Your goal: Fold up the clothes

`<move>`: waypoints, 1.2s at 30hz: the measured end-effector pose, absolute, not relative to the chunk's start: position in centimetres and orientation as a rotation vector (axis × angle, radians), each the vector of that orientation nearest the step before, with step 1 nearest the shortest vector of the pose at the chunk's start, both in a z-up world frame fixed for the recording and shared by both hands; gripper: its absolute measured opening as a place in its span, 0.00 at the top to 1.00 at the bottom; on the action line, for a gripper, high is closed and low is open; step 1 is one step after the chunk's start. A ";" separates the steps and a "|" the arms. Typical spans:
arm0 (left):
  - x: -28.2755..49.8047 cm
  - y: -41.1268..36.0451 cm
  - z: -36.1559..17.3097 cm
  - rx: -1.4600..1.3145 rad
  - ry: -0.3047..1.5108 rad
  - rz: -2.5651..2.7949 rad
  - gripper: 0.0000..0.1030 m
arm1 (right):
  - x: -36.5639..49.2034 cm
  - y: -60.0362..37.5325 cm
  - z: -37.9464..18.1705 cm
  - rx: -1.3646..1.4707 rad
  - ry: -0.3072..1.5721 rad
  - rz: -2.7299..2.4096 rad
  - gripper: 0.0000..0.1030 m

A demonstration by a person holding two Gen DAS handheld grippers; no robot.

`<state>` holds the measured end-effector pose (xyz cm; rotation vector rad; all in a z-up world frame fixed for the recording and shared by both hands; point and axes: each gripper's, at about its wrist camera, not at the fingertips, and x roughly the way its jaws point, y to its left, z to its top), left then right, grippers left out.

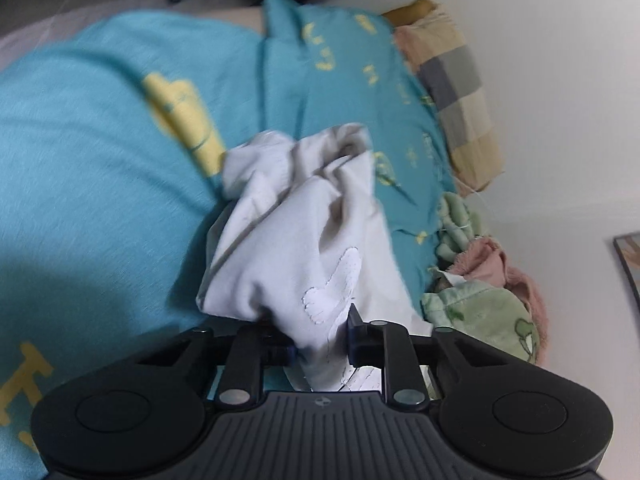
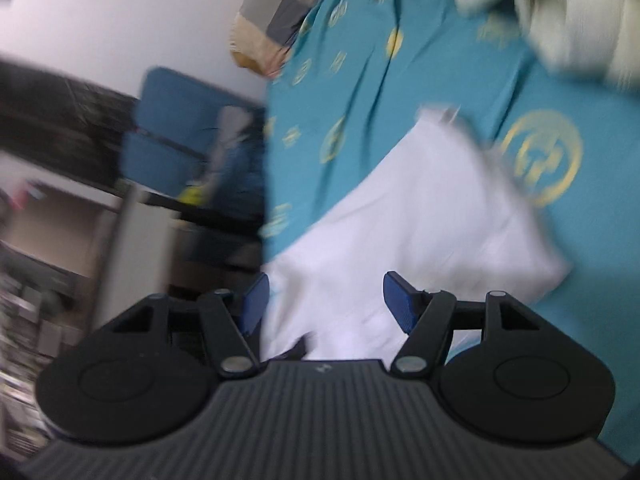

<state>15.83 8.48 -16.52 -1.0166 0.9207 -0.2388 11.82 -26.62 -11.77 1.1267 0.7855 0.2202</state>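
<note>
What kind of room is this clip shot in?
Most likely a bedroom: the white garment is handled over a bed with a teal patterned sheet, a checked pillow against the wall, and plush toys beside it.

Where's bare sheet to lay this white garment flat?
Free: the teal sheet left of the white garment, out to the bed's edge. Crowded: the wall side, with the green plush, pink cloth and checked pillow.
</note>
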 end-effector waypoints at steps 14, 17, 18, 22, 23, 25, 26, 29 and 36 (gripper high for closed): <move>16.0 7.6 -14.4 -1.039 0.831 -0.293 0.84 | 12.7 -21.8 -19.9 1.754 0.765 0.221 0.16; 16.0 7.8 -14.4 -1.049 0.828 -0.297 0.84 | 13.1 -21.3 -20.3 1.748 0.762 0.237 0.17; 16.0 7.9 -14.5 -1.053 0.827 -0.299 0.84 | 13.0 -21.0 -20.4 1.749 0.764 0.245 0.17; 15.9 8.2 -14.6 -1.067 0.824 -0.304 0.84 | 12.9 -20.3 -20.3 1.737 0.796 0.284 0.16; 15.9 8.3 -14.6 -1.071 0.823 -0.305 0.84 | 12.9 -20.5 -20.4 1.752 0.783 0.275 0.16; 15.9 8.4 -14.6 -1.078 0.821 -0.308 0.84 | 13.0 -21.0 -20.7 1.787 0.753 0.250 0.16; 15.9 8.5 -14.7 -1.081 0.820 -0.309 0.84 | 12.9 -21.1 -20.8 1.799 0.747 0.239 0.16; 15.9 8.8 -14.8 -1.094 0.821 -0.311 0.84 | 12.6 -21.4 -21.1 1.811 0.738 0.208 0.16; 16.5 9.3 -14.8 -1.153 0.793 -0.333 0.85 | 12.0 -21.1 -21.8 1.758 0.826 0.121 0.16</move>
